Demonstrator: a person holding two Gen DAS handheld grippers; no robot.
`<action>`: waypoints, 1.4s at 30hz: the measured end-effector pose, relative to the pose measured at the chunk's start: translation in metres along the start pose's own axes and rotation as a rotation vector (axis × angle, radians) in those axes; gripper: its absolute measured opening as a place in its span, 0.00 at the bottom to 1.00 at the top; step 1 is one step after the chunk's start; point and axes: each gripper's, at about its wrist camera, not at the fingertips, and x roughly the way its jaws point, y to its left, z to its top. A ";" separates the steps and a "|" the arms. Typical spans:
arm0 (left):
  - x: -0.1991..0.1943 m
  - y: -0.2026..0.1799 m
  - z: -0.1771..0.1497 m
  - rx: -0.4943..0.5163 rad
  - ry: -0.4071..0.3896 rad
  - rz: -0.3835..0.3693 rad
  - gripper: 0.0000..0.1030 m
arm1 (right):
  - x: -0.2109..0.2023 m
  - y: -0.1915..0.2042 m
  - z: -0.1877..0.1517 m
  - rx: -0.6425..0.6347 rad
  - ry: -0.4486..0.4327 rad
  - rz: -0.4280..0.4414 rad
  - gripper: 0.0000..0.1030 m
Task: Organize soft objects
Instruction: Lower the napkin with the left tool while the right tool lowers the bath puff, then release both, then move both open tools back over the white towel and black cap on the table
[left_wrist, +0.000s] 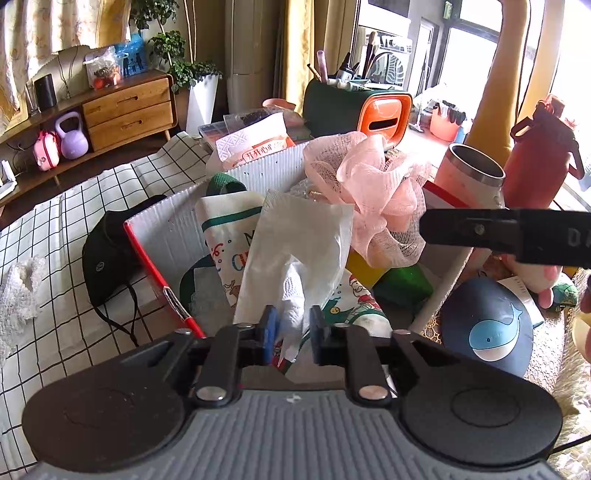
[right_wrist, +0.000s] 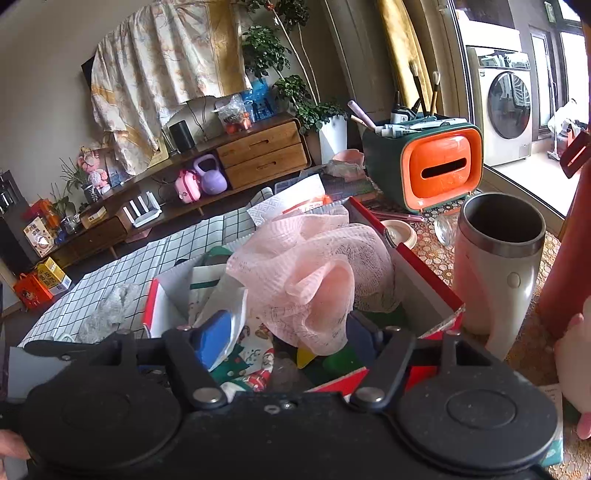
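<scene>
One box (left_wrist: 255, 173), one pink mesh puff (left_wrist: 373, 199), one tissue (left_wrist: 295, 251) between slightly spread left tool (left_wrist: 292, 328); right tool (right_wrist: 291, 339) spread wide.

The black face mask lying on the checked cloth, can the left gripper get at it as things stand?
Probably yes. The black face mask lies uncovered on the checked cloth, outside the white box. The left gripper still has white tissue between its fingers.

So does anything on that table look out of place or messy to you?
Yes. The white box is overstuffed: a pink mesh puff bulges over its rim. A black face mask and a crumpled white cloth lie loose on the checked tablecloth outside it.
</scene>
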 end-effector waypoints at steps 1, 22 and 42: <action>-0.002 0.001 -0.001 -0.004 -0.002 -0.005 0.27 | -0.003 0.001 -0.001 0.000 -0.003 0.003 0.68; -0.094 0.039 -0.029 -0.031 -0.109 -0.057 0.73 | -0.065 0.050 -0.019 -0.114 -0.067 0.062 0.98; -0.182 0.128 -0.069 -0.103 -0.178 -0.061 1.00 | -0.058 0.146 -0.025 -0.238 -0.014 0.163 0.99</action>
